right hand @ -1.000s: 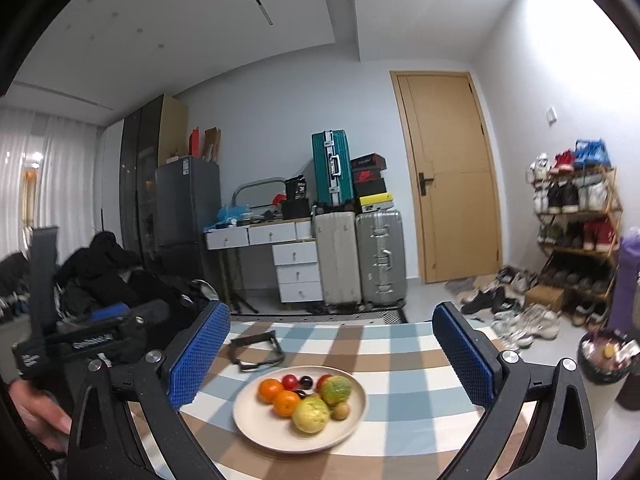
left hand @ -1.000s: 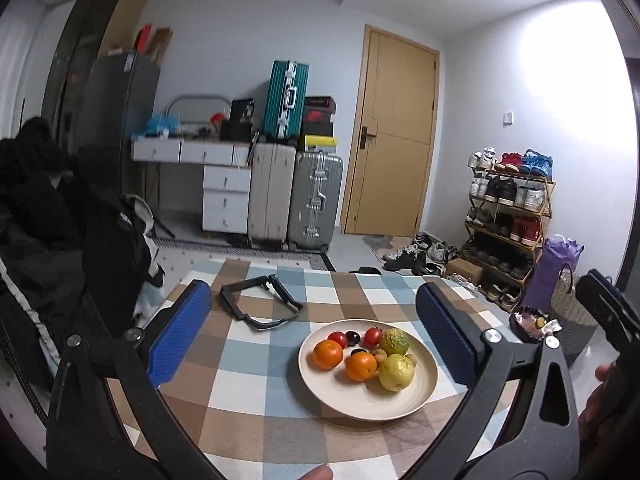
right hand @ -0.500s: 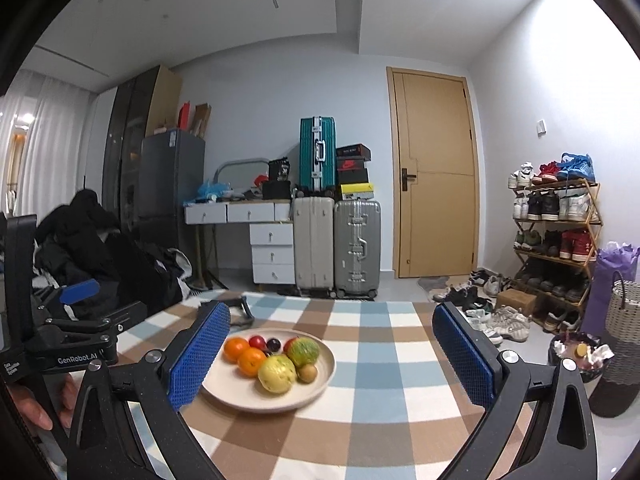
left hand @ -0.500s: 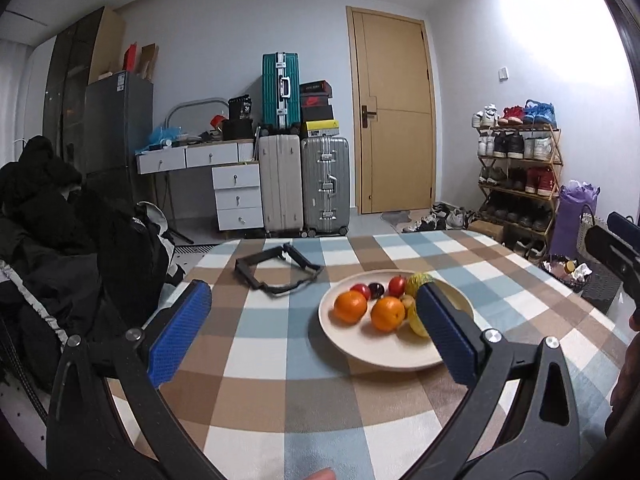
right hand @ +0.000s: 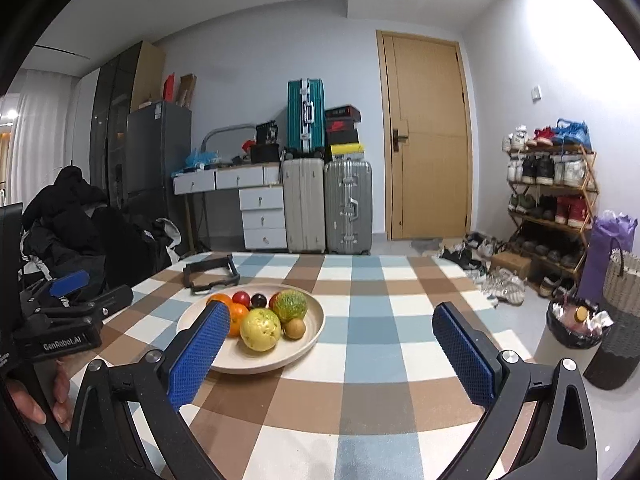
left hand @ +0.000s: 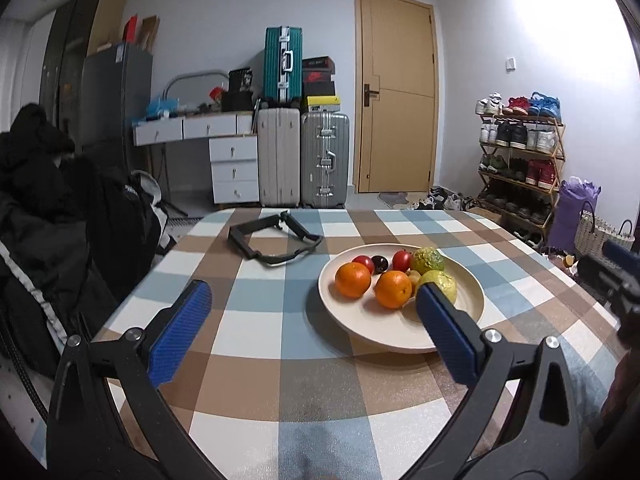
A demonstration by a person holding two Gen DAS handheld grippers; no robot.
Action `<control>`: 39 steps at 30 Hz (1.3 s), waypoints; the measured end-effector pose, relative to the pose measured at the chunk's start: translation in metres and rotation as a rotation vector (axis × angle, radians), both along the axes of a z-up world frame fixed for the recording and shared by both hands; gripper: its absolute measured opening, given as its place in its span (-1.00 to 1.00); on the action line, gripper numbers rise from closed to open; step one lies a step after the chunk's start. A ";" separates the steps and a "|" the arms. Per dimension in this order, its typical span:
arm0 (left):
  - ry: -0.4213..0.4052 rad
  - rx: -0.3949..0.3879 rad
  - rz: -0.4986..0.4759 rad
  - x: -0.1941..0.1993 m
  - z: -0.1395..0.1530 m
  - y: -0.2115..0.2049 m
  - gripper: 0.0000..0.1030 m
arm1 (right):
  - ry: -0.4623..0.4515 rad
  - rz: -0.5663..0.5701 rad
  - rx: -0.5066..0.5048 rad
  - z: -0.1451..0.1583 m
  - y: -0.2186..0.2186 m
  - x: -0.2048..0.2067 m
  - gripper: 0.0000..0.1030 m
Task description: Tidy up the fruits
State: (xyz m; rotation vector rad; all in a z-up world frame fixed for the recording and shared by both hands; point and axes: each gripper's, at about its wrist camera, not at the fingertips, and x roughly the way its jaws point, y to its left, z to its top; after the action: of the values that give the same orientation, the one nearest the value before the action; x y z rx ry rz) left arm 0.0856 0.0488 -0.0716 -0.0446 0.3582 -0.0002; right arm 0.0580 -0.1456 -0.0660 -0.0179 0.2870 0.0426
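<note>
Blue-padded left gripper (left hand: 308, 312) and right gripper (right hand: 332, 334) hover released, holding nothing, above the checked tablecloth (left hand: 260, 332). Beyond them, a cream plate (left hand: 464, 312) holds two oranges (left hand: 353, 279), a yellow-green fruit (right hand: 260, 329), small red fruits (left hand: 363, 263) and a green fruit (right hand: 291, 305). A black strap (left hand: 272, 238) lies farther back.

From my feed I see pale grey-white walls and a closed tan wooden door (right hand: 426, 136) at the back, with a beige hard-shell suitcase (right hand: 303, 205) and a silver ribbed suitcase (right hand: 348, 206) standing side by side to its left and a teal suitcase (right hand: 306, 115) upright on top. Left of those sit a white drawer unit (right hand: 262, 218) and a tall grey fridge (right hand: 158, 148). On the right, a wooden shoe rack (right hand: 550, 208) full of shoes lines the wall, a white curtain (right hand: 40, 136) hangs at far left, and the floor is pale tile.
</note>
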 end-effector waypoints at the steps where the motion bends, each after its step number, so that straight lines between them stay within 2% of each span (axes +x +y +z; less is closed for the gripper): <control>1: 0.009 -0.002 0.002 0.004 -0.002 0.000 0.98 | 0.022 -0.007 -0.005 -0.002 0.000 0.004 1.00; 3: 0.017 0.000 0.008 0.005 0.000 0.001 0.98 | 0.051 -0.009 -0.016 -0.006 0.002 0.011 1.00; 5: 0.015 0.004 0.008 0.007 0.001 0.001 0.98 | 0.044 -0.003 -0.030 -0.007 0.004 0.010 1.00; 11: -0.042 0.029 0.001 -0.002 0.003 -0.005 0.98 | 0.045 0.010 -0.028 -0.009 0.004 0.009 1.00; 39: -0.046 0.024 0.005 0.000 0.002 -0.001 0.98 | 0.044 0.011 -0.029 -0.009 0.004 0.006 1.00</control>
State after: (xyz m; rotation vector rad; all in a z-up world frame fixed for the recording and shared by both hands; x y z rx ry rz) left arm 0.0855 0.0479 -0.0692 -0.0221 0.3124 0.0080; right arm 0.0636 -0.1414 -0.0754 -0.0470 0.3316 0.0496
